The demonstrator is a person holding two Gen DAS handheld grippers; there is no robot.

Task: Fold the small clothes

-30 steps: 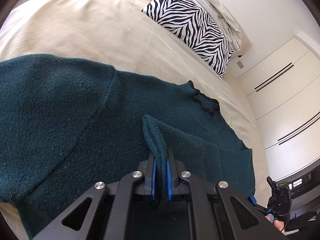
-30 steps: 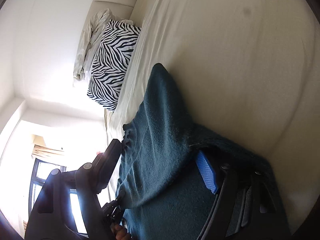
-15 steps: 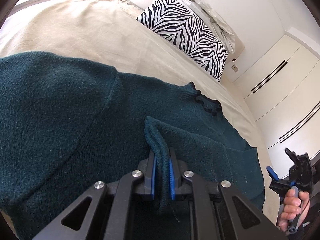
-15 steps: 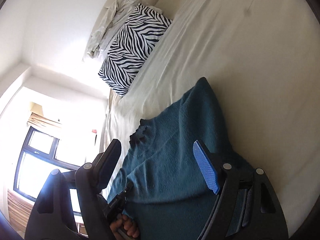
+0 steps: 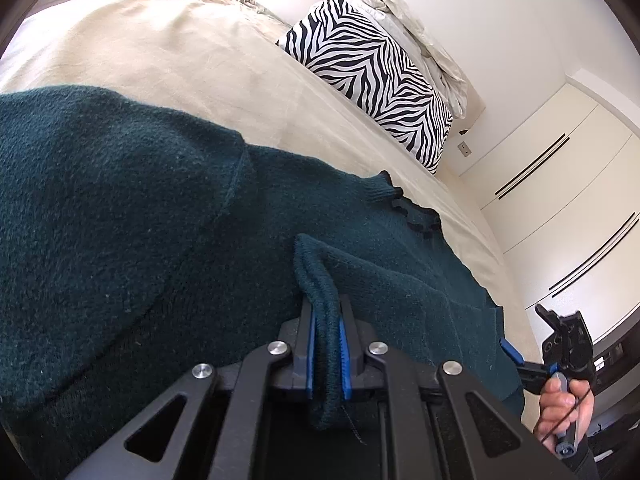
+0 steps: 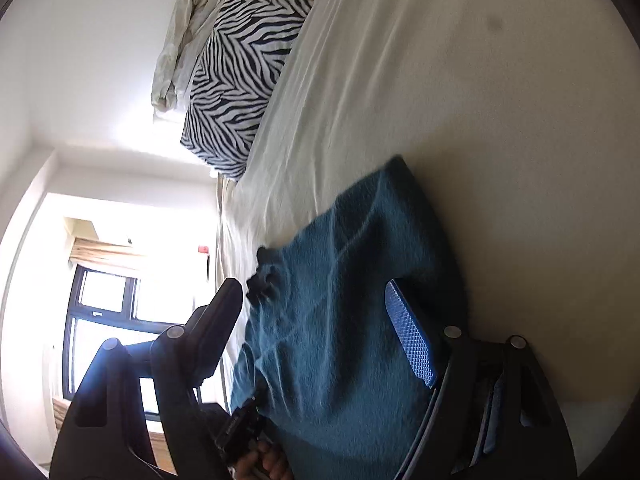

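While the dark green sweater (image 5: 160, 240) lies spread flat on the bed (image 5: 180, 64), the left hand-held gripper (image 5: 326, 344) is clamped on a ribbed edge of it, prob. a cuff or hem, w/ the knit pinched between both blue pads (image 5: 345, 356) and a fold of it rising just in front. Collar w/ dark trim (image 5: 416, 216) points toward the head of the bed. In the right wrist view the same sweater (image 6: 348, 320) looks teal; it sits near the bed's edge on the cream sheet.

Right hand-held gripper (image 6: 316, 324) is spread wide, nothing between its fingers: blue pad (image 6: 410, 340) on one side, black finger (image 6: 216, 328) on the other, sweater below and between them. Can't tell whether either finger touches the knit. In the left wrist view it shows at the far right edge (image 5: 560, 344), held in a hand (image 5: 564, 408), beside the sweater's side.

Zebra-print pillow (image 5: 372, 80) rests at the head of the bed, well apart from the sweater, w/ a crumpled pale cloth (image 5: 416, 28) behind it. White wardrobe doors (image 5: 560, 208) stand beside the bed. A window (image 6: 104, 320) shows in the right wrist view.
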